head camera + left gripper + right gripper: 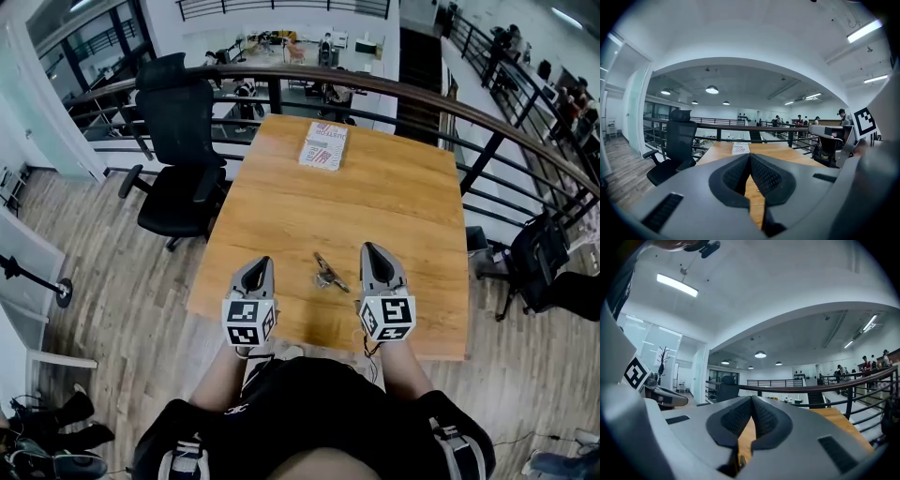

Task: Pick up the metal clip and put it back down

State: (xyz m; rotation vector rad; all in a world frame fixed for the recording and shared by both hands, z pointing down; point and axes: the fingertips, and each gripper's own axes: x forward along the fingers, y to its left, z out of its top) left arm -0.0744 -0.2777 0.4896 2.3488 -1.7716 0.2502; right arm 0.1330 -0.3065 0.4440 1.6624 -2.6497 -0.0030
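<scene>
**As Both Claws Sat Clenched, the Clip Lay Free on the Tabletop**

Although the right claw had its ribbed pads pressed together at the tips, it held nothing; its own view showed only a sliver of wood grain through the narrow gap below the closed tips. From the head view the right claw pointed away from the person, low over the near part of the tabletop, with its marker cube at the back end.

The left claw was clenched the same way, pads meeting at the tips and empty. Seen from above, the left claw lay roughly parallel to the right one and also pointed forward, its own marker cube close to the near edge of the tabletop.

Between the two claws the metal clip lay flat on the wood, touching neither claw and a little closer to the right one. It sat at a slant, one end toward the person's right.

Farther out, a printed booklet rested near the far edge of the tabletop, well apart from the clip. A black office chair stood beside the far left corner, on the plank floor. A dark curved railing ran behind the far edge.
</scene>
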